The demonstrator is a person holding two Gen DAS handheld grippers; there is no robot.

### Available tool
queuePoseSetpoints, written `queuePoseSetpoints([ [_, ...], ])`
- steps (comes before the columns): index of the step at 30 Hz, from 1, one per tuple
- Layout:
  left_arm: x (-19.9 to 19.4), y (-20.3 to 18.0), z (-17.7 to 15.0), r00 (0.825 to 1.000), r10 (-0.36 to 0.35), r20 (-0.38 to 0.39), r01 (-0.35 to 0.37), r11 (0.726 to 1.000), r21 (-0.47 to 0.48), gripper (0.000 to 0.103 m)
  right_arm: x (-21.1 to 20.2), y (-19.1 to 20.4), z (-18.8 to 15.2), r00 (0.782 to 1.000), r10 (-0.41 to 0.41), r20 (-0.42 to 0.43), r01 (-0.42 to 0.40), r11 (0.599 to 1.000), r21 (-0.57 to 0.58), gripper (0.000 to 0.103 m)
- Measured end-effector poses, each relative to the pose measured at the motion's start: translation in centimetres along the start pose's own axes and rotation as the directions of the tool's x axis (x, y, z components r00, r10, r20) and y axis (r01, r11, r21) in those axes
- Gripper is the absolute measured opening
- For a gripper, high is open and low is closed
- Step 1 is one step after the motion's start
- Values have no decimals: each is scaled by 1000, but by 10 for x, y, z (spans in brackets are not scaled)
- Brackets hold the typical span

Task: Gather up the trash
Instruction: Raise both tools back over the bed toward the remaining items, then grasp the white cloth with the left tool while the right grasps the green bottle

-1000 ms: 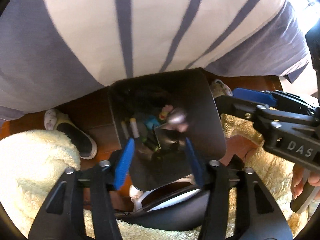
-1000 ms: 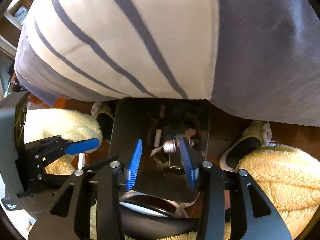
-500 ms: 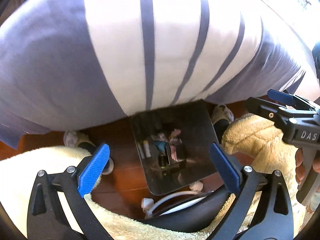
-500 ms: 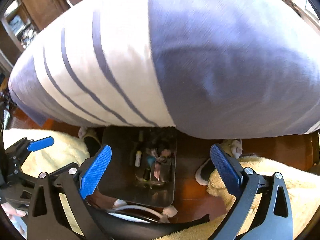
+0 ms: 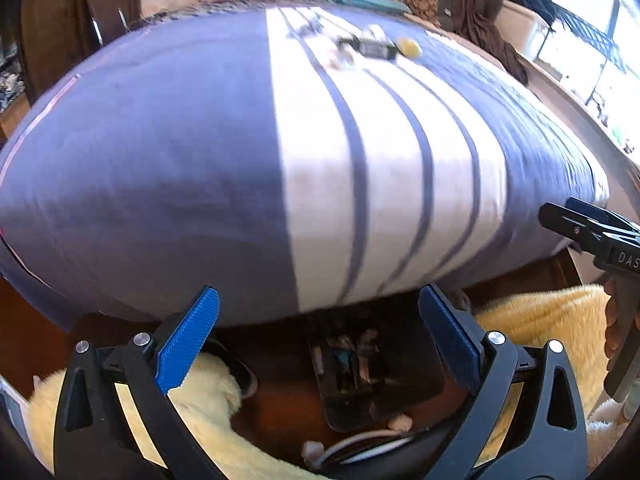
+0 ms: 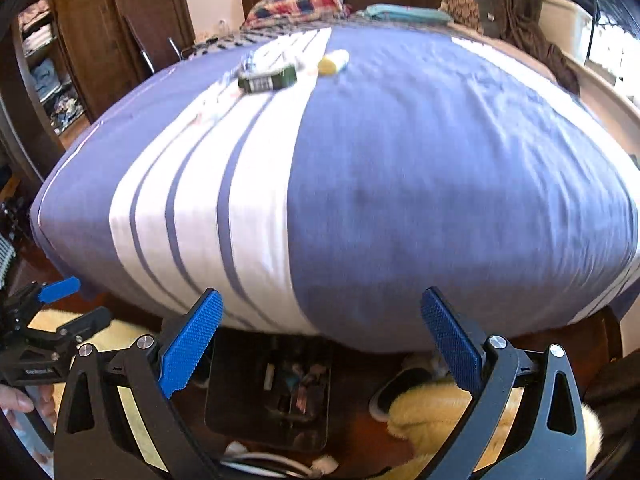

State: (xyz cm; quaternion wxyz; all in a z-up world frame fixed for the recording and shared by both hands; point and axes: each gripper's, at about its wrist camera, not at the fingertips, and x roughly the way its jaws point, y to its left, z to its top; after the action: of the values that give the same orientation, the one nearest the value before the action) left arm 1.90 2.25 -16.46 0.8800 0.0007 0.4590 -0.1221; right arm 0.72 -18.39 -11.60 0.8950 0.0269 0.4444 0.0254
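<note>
My left gripper (image 5: 318, 340) is open wide with nothing between its blue pads (image 5: 188, 340). My right gripper (image 6: 320, 340) is open just as wide and also bare. Both hang above a black bin (image 5: 380, 380) (image 6: 272, 400) on the floor at the foot of the bed, with mixed trash inside. Far up on the striped bedcover (image 6: 400, 180) lie a dark green bottle (image 6: 268, 78) (image 5: 376, 48), a white item with a yellow end (image 6: 332, 62) (image 5: 408, 46) and some pale scraps (image 6: 256, 60), blurred.
The bed fills most of both views and overhangs the bin's far side. Fluffy cream fabric (image 5: 540, 320) (image 6: 440, 408) and a slipper (image 6: 396, 392) flank the bin on the wooden floor. White cable (image 6: 256, 458) lies near it. Shelves (image 6: 44, 64) stand left; pillows (image 6: 296, 6) lie at the headboard.
Both grippers' jaws went from half closed around a small silvery piece over the bin to wide open. Both rose and tipped upward, so the bed's top and its litter came into view.
</note>
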Motion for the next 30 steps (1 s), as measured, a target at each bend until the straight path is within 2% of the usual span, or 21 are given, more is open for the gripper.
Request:
queuePoseSetpoints([
  [6,-10,17,36,998,42,52,-41,999,-12,95,-1,2,29,999,-19,47,20,1000,-16,99],
  [11,-4,16,65,996,49,70,-49,999,-3,95,9,2,57,997,-30,66,31,999,-23,99],
  [22,44,-6,130,998,28,57,-31,998,52,94,50,-13,108,996,-64,61,63,998,7,99],
  [23,48,-8,133,998,28,57,-31,998,59,93,52,-15,112,996,-66,63,65,998,11,99],
  [27,68,-16,154,999,-8,43,5,998,69,78,62,-17,127,996,-68,65,67,998,14,99],
  [30,82,-23,167,999,-37,33,34,997,70,72,69,-16,135,996,-70,59,70,998,2,99],
])
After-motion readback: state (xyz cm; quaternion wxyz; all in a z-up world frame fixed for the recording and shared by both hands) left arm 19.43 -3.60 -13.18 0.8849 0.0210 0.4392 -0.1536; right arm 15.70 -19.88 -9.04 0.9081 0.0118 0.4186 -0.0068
